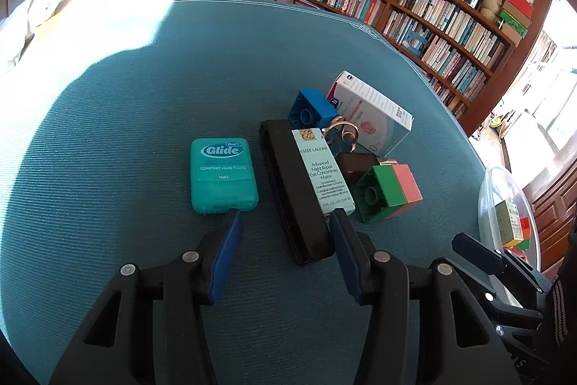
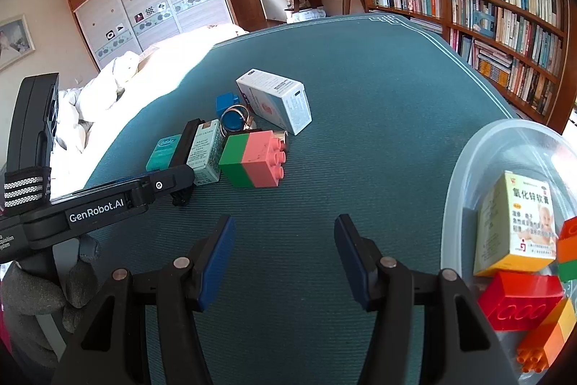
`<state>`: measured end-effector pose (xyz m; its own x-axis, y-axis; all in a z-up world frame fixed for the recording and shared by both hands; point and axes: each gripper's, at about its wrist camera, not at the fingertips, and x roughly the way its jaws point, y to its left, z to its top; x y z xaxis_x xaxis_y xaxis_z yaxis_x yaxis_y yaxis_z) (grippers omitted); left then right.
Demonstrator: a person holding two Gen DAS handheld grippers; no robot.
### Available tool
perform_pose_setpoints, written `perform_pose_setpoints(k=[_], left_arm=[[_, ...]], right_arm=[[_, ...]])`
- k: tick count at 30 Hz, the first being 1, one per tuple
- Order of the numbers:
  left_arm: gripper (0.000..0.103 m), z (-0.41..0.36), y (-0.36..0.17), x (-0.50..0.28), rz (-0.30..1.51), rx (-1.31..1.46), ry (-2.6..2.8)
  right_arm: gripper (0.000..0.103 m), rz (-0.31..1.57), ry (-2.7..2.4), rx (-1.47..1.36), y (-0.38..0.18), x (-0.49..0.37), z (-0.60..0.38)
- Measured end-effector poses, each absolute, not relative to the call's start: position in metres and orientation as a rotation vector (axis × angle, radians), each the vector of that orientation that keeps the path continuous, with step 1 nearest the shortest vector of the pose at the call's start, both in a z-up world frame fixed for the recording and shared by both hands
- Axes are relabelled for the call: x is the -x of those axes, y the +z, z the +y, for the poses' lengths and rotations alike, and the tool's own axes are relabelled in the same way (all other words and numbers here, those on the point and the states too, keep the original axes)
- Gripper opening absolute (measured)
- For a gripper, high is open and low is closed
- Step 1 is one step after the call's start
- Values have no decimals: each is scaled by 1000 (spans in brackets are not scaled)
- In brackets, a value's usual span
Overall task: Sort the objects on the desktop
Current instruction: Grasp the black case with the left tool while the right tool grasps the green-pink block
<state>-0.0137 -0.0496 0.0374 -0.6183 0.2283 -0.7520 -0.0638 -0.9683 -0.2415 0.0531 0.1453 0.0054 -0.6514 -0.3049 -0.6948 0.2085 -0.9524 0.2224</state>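
Note:
My left gripper is open, its fingers either side of the near end of a black case with an Estee Lauder box against it. A teal Glide floss box lies to the left. A green-and-pink brick, a blue brick, a gold ring and a white carton lie beyond. My right gripper is open and empty above the cloth, beside a clear bin holding a yellow medicine box and red and orange bricks.
The teal tablecloth covers the table, with its edge near a bookshelf on the right. White bedding lies to the left. The left gripper body and gloved hand show in the right wrist view.

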Motion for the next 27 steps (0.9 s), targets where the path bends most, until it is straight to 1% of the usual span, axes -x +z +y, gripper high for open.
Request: perform_pose_setpoints(k=[7,12,13,14,15,19,23,27], left_arm=[[53,-52,46,14,-281,1298,2683],[53,-44,48,15,-216,1294,2676],[47,-41,49,15,-199,1289,2673],[33,-41,48,14,-193,1286,2664],[27,-42,48,15,-202,1286,2652],[20,-52,48,16,-259,1271,2660],[20,-57,48,13,-274,1251,2658],[20,-53,43,15,-259,1258,2665]], right_arm=[[62,-178,-2613,-1136,4,-53,145],[62,-177,-2611,-1139,4,-53,143],[62,-175,-2611,-1140,4,-53,144],[62,-173,-2610,-1141,4,-53,143],[62,-170,-2610,-1143,4,-53,143],[62,-180,-2574,-1158,5,-47,139],[62,-210,-2539,-1149,11,-35,132],[62,-189,-2526,-1157,13,-16,117]])
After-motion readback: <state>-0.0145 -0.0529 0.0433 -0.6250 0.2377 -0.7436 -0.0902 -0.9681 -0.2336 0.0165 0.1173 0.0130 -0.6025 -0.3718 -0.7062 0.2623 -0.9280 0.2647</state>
